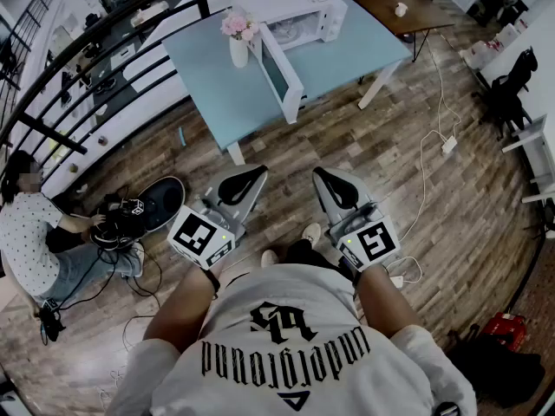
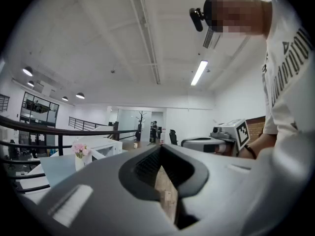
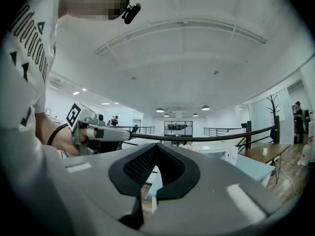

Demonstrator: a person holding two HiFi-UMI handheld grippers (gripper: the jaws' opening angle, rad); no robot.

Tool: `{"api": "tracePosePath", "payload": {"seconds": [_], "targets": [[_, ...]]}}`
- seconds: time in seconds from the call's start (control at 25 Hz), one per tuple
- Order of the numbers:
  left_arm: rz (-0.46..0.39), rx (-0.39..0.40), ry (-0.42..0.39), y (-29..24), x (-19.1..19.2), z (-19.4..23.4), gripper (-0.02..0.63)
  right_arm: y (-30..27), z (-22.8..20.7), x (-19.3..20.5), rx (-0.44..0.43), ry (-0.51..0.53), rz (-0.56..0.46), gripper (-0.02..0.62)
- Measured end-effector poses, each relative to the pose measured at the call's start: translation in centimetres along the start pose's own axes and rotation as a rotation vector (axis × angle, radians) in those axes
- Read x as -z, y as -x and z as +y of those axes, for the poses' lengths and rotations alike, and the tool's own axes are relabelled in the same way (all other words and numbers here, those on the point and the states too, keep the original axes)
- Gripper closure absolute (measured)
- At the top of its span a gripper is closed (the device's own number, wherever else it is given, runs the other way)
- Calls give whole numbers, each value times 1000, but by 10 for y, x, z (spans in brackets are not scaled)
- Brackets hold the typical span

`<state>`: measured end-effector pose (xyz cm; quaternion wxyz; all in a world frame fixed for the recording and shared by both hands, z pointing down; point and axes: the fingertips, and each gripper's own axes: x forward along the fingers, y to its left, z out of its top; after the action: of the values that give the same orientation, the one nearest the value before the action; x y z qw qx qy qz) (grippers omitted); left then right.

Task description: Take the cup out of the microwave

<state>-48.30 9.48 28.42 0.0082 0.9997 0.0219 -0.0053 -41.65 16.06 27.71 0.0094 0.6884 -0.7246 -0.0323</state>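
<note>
The task is at its opening step, the approach, and nothing has been reached for. The left gripper [image 1: 251, 177] and the right gripper [image 1: 326, 178] are held level side by side in front of the person's body. Each has its jaws pressed together at the tips with nothing between them, only floor showing through the gap below.

The microwave [image 1: 299, 7] stands well ahead of both grippers on the blue table [image 1: 364, 55]. Its door [image 1: 282, 76] is swung open toward them, nearer the left gripper's line than the right's. A vase of pink flowers [image 1: 238, 42] stands just beside the door, on its left-gripper side.

The cup itself cannot be made out in any view. It is judged to sit inside the cavity, which the open door and the steep angle hide.

The next move calls for walking up to the table. One gripper must then be brought level with the opening, clear of the door edge and the vase, and its jaws spread before it goes in
</note>
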Motion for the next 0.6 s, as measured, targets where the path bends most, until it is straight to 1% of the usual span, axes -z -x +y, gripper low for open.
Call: {"api": "tracePosePath", "payload": {"seconds": [0.2, 0.36, 0.52, 0.6], "targets": [[10, 4, 12, -18, 4, 0, 556, 3, -19, 3, 2, -4, 9, 592], [20, -3, 27, -40, 10, 5, 555, 4, -33, 4, -8, 48, 41, 592], [22, -23, 30, -68, 11, 14, 555, 6, -64, 8, -2, 36, 48, 592], [21, -15, 28, -88, 11, 14, 555, 10, -84, 10, 5, 28, 45, 592]]}}
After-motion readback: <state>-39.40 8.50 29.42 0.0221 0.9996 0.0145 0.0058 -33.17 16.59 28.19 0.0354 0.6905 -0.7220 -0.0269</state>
